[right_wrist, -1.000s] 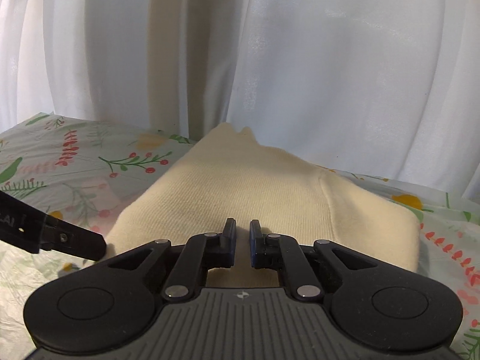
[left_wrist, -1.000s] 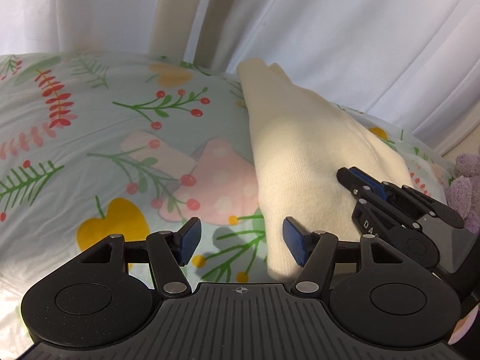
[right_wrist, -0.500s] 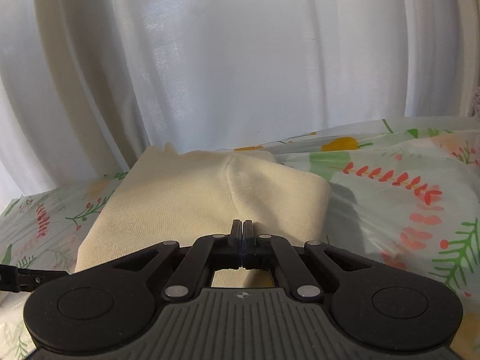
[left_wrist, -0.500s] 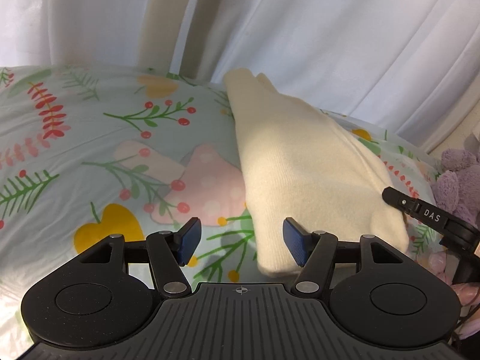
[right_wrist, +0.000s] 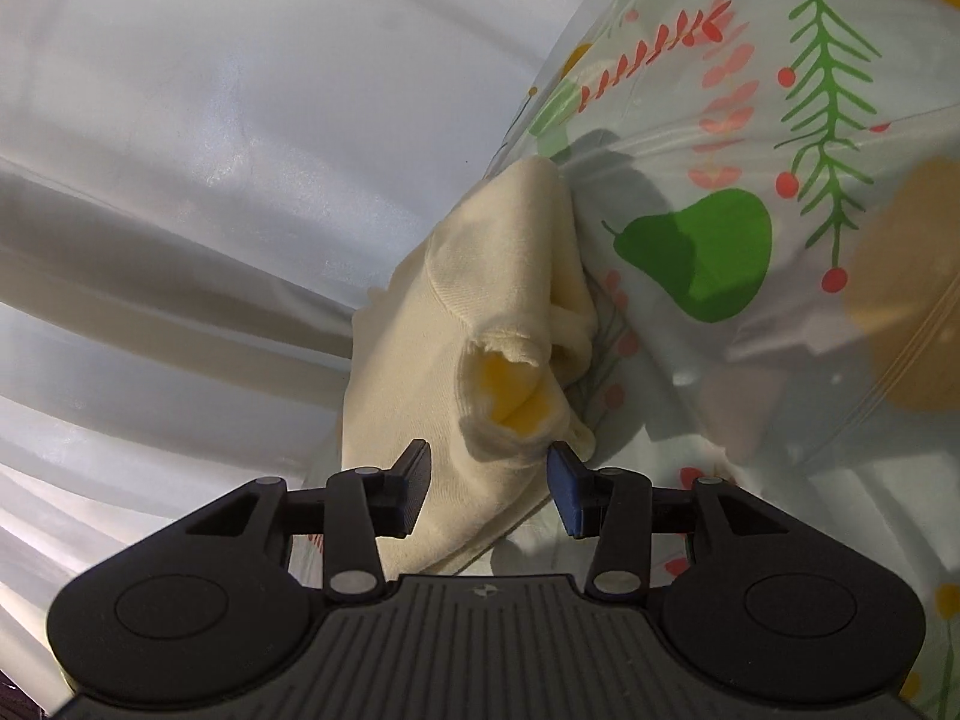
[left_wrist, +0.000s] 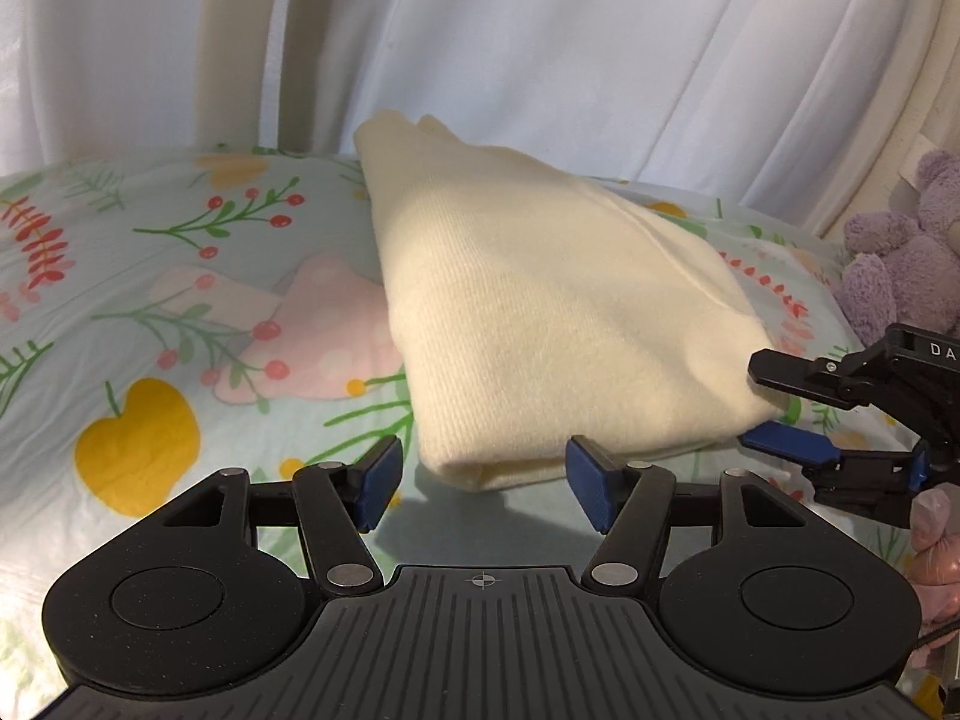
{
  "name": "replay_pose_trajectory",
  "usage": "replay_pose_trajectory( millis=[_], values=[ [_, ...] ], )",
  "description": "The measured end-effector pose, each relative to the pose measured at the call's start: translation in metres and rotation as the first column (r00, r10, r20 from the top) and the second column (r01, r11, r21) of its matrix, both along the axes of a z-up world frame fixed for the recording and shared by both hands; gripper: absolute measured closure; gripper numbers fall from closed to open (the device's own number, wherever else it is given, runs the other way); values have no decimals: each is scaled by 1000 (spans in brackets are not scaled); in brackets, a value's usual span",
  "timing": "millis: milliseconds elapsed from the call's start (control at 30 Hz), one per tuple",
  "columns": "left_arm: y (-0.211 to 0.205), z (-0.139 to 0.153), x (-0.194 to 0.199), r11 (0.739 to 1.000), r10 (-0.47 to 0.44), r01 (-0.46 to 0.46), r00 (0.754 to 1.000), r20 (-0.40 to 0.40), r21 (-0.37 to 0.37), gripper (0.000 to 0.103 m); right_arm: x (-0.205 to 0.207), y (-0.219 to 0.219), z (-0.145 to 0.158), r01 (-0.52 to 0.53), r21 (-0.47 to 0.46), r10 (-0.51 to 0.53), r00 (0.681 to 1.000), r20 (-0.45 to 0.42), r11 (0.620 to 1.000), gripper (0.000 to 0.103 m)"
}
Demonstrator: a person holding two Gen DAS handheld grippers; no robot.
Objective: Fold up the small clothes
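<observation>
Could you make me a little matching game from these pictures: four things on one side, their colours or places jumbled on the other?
Things:
1. folded garment
2. plush toy
3. bedsheet
4. curtain

Descriptions:
A. purple, at the right edge
B. white, hanging behind the bed
C. cream, lying on the bed
D. pale, printed with fruit and leaves

Pairs: 1-C, 2-A, 3-D, 4-B

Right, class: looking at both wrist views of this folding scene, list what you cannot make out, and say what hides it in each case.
- Folded cream knitted garment: its type and far side, hidden by its own folds in the left wrist view.
- Purple plush toy: cut off by the right edge, left wrist view.
- Right gripper: body cut off by the same edge; its fingers are opening around the garment's corner.
- Floral bedsheet: the part under the garment, right wrist view.
</observation>
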State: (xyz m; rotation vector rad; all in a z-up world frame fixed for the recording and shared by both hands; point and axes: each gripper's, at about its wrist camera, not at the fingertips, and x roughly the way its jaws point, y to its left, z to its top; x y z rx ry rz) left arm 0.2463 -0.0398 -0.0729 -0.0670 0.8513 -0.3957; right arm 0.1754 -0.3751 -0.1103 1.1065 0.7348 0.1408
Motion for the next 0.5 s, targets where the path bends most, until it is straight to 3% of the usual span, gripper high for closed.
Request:
replay_pose_trajectory(
  millis=[100, 167, 200, 233, 267, 300, 400, 500],
  values=[
    [-7, -3, 1, 1000, -2, 1, 1000, 19, 30, 37, 14, 11, -7, -2, 56, 1, 1000, 10, 998, 60],
    [-9, -5, 2, 1000, 8, -9, 1000, 29, 27, 37, 21, 19, -5, 14, 37, -15, 1000, 28, 999, 61],
    [-10, -5, 2, 1000, 9, -10, 999, 33, 25, 37, 25, 23, -6, 17, 22, -18, 1000, 21, 1000, 65],
    [-11, -6, 3, 1000, 4, -5, 999, 36, 31, 37, 32, 27, -7, 20, 16, -20, 1000, 8, 1000, 82],
    [-13, -7, 3, 999, -4, 3, 999, 37, 42, 37, 35, 30, -7, 24, 7, -23, 1000, -11, 1000, 91],
    [-15, -7, 2, 998, -19, 16, 999, 43, 57, 37, 38, 32, -6, 26, 10, -26, 1000, -15, 1000, 93],
    [-19, -8, 0, 996, -31, 25, 997, 72, 86, 36, 44, 29, 1, 26, 202, -39, 997, 60, 979, 94],
    [-12, -7, 7, 995, 65, -72, 994, 92, 73, 45, 44, 22, 6, 9, 355, -55, 992, 118, 935, 95]
  ],
)
